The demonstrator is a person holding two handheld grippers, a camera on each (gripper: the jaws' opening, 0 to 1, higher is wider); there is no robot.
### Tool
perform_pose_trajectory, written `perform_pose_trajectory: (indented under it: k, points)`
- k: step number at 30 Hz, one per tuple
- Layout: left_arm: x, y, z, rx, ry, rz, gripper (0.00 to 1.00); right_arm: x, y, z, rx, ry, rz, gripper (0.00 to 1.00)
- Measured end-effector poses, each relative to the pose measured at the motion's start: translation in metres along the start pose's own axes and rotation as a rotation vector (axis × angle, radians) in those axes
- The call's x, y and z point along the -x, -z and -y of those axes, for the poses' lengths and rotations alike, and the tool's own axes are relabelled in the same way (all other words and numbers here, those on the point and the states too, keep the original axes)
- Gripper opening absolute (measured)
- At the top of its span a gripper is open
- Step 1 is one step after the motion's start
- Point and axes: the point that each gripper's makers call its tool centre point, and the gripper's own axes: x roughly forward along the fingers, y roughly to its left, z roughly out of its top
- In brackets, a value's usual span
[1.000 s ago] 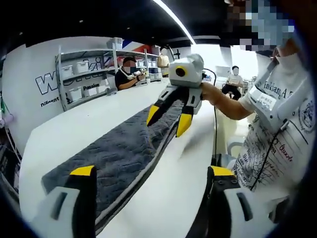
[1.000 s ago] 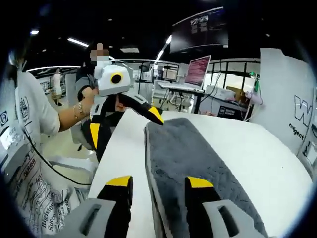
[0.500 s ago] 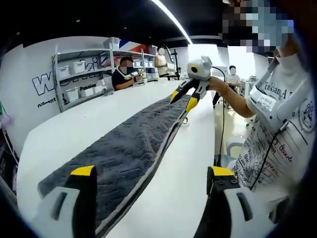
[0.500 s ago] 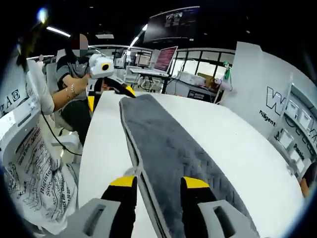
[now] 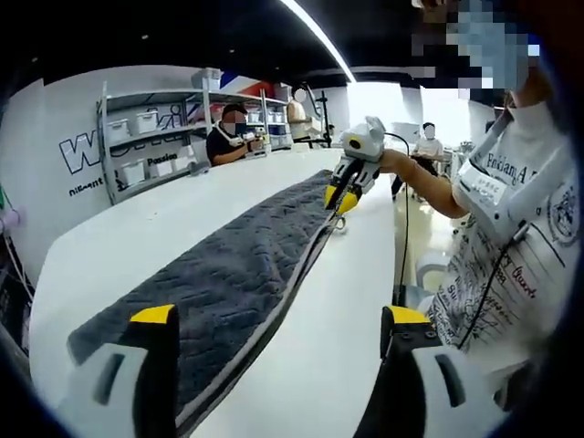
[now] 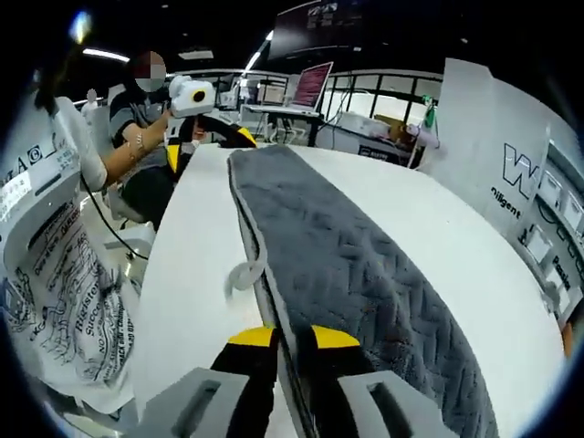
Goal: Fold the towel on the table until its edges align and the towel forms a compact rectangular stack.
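A long dark grey towel [image 5: 237, 265] lies stretched out flat along the white table [image 5: 128, 228]. My left gripper [image 5: 280, 315] stands wide open at the towel's near end, its two jaws straddling that end. At the far end my right gripper [image 5: 339, 198] has its jaws shut on the towel's edge. In the right gripper view the towel [image 6: 338, 255] runs away from my right gripper [image 6: 292, 336], whose jaws pinch the pale border. A small hanging loop [image 6: 239, 274] lies on the table [image 6: 192, 265] beside that edge. My left gripper [image 6: 210, 146] sits open at the other end.
The person's printed white shirt [image 5: 511, 246] is close along the table's edge. Shelves with white bins [image 5: 146, 137] stand by the wall, and a seated person [image 5: 228, 137] is behind the table's end. A monitor [image 6: 310, 87] stands on a desk beyond.
My right gripper has come down from above the towel's end and shut on its edge. My left gripper has stayed open at the other end.
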Motion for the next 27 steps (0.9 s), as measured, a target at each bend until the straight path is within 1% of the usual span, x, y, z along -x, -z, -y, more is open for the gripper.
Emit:
perform_pose_trajectory:
  k: [4,11,14,16,19,20,22,23,24,25,27]
  points:
    - [0.002,0.002,-0.001,0.000,-0.007,-0.006,0.96,0.000,0.001,0.001,-0.025,-0.013,0.011,0.06]
    - [0.005,0.004,-0.003,0.008,-0.015,-0.010,0.96,0.004,-0.001,-0.007,-0.033,-0.040,0.031,0.04]
    - [0.005,0.004,-0.002,0.006,-0.012,-0.010,0.96,0.006,-0.002,-0.014,-0.029,-0.059,0.028,0.04]
    - [0.005,0.003,-0.002,0.002,-0.011,-0.012,0.96,0.005,0.001,-0.017,-0.015,-0.064,0.012,0.04]
    - [0.004,0.003,-0.002,0.001,-0.009,-0.013,0.96,0.003,0.004,-0.016,-0.019,-0.069,0.007,0.05]
    - [0.003,0.004,-0.002,0.002,-0.008,-0.013,0.96,0.004,0.004,-0.016,-0.028,-0.070,0.013,0.06]
    - [0.003,0.004,-0.001,0.002,-0.007,-0.015,0.96,0.005,0.004,-0.015,-0.037,-0.068,0.016,0.11]
    - [0.002,0.004,-0.001,0.002,-0.006,-0.016,0.96,0.008,0.004,-0.014,-0.044,-0.059,0.023,0.17]
    - [0.002,0.004,0.000,0.001,-0.005,-0.017,0.96,0.011,0.004,-0.013,-0.058,-0.047,0.030,0.25]
    - [0.003,0.004,0.000,0.001,-0.006,-0.017,0.96,0.013,0.004,-0.010,-0.069,-0.032,0.035,0.29]
    - [0.005,0.003,-0.001,0.000,-0.012,-0.014,0.96,0.024,0.005,0.000,-0.100,0.031,0.059,0.34]
